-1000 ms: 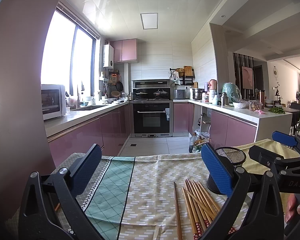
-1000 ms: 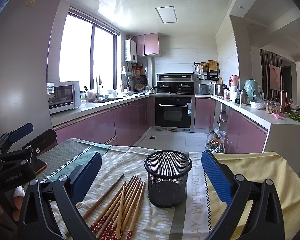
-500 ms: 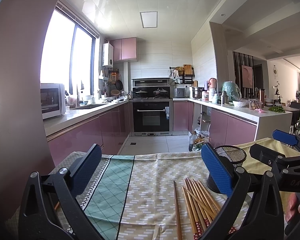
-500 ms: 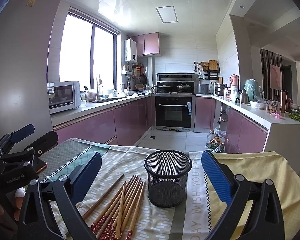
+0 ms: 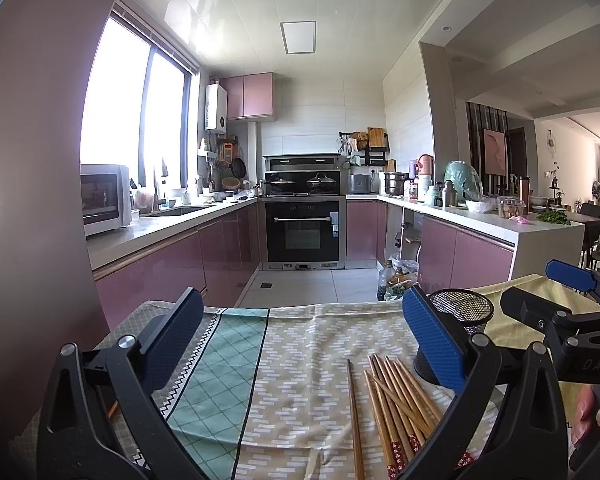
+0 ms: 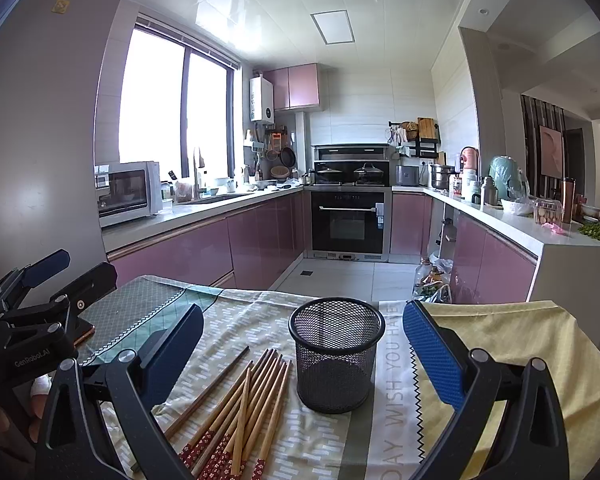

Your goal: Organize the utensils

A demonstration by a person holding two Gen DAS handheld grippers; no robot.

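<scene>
A: What sits in the black mesh cup (image 6: 335, 358)?

B: Nothing that shows. Its mesh wall is see-through and the inside looks bare. It stands upright on the patterned cloth (image 6: 396, 408) that covers the worktop.

A: And the chopsticks (image 6: 242, 412)?

B: They lie loose on the cloth just beside the cup, on its left in the right wrist view, fanned in a bundle with the red patterned ends toward the camera. One darker chopstick (image 6: 208, 390) lies a little apart at the left of the bundle.

A: The fingers?

B: Both pairs are spread wide and hold nothing. The right gripper (image 6: 302, 354) frames the cup and bundle between its blue pads. The left gripper (image 5: 300, 340) hovers over bare cloth, the chopsticks near its right finger.

A: What differs between views?

B: The right wrist view shows the whole cup and the left gripper at the far left edge. In the left wrist view the right finger (image 5: 432, 340) hides part of the cup, and the teal checked cloth (image 5: 220, 364) fills the near left.
</scene>
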